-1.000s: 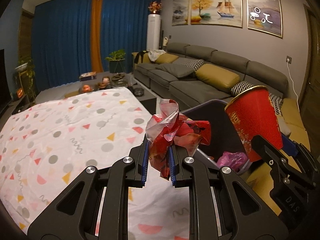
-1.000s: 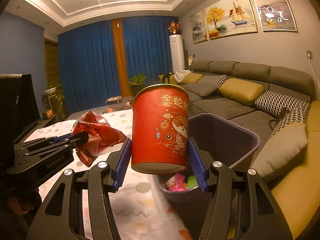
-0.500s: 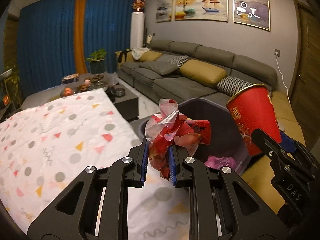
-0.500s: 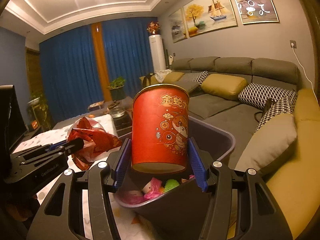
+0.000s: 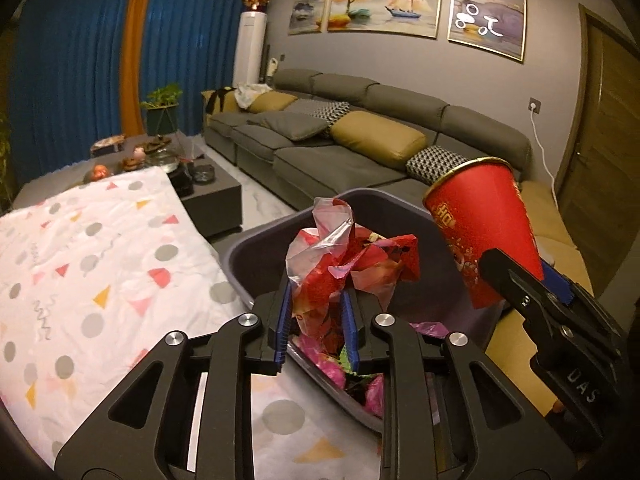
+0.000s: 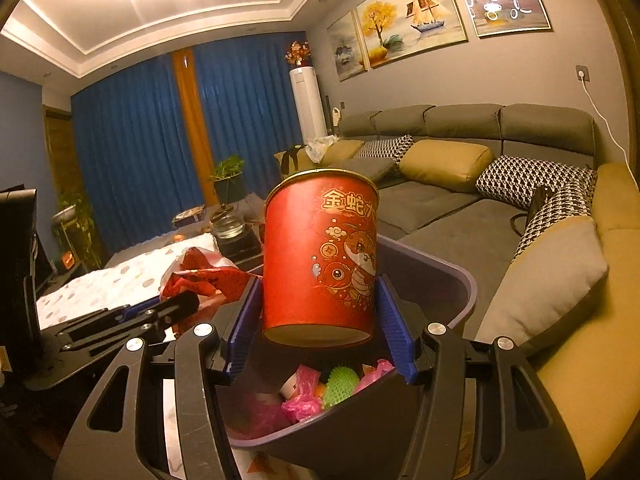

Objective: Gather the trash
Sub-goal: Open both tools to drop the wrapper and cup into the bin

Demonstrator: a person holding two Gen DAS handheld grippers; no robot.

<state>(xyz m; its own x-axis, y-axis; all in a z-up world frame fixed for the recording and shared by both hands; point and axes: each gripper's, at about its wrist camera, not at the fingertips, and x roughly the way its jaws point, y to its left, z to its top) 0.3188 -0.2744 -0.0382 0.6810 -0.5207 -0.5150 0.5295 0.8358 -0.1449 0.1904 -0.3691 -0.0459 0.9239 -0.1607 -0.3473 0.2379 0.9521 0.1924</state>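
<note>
Red wrapper: crumpled plastic and foil wad [image 5: 344,268], sitting between the blue pads of the left gripper [image 5: 316,326], over the near rim of the bin.
Left gripper jaws: narrow and opening at this moment; the wad is still between the pads and bulges well above them.
Red cup: tall paper cup [image 6: 320,252] with gold print, upright in its own camera's view, base clear of the rubbish below.
Right gripper jaws: the right gripper [image 6: 320,320] stands about halfway apart, blue pads pressed on both sides of the cup's lower wall; firm hold as far as can be seen.
Bin: dark grey plastic tub [image 6: 460,280], beside the table with the spotted cloth [image 5: 100,248]; already holds pink bags and a green spiky ball [image 6: 340,384].
Risk, wrapper: it hangs close to the near rim, not the middle; light crinkled film may cling to one pad or spring sideways as the jaws part, and land on the cloth or floor.
Risk, cup: it is tall and light; let go from here it may strike the rubbish, tip, and lie across the rim or roll out.
Risk, collision: the two grippers are near each other over one opening; the wad touches or nearly touches the cup's side, cannot tell which.
Risk, bin: a knock on the rim could shift it.
</note>
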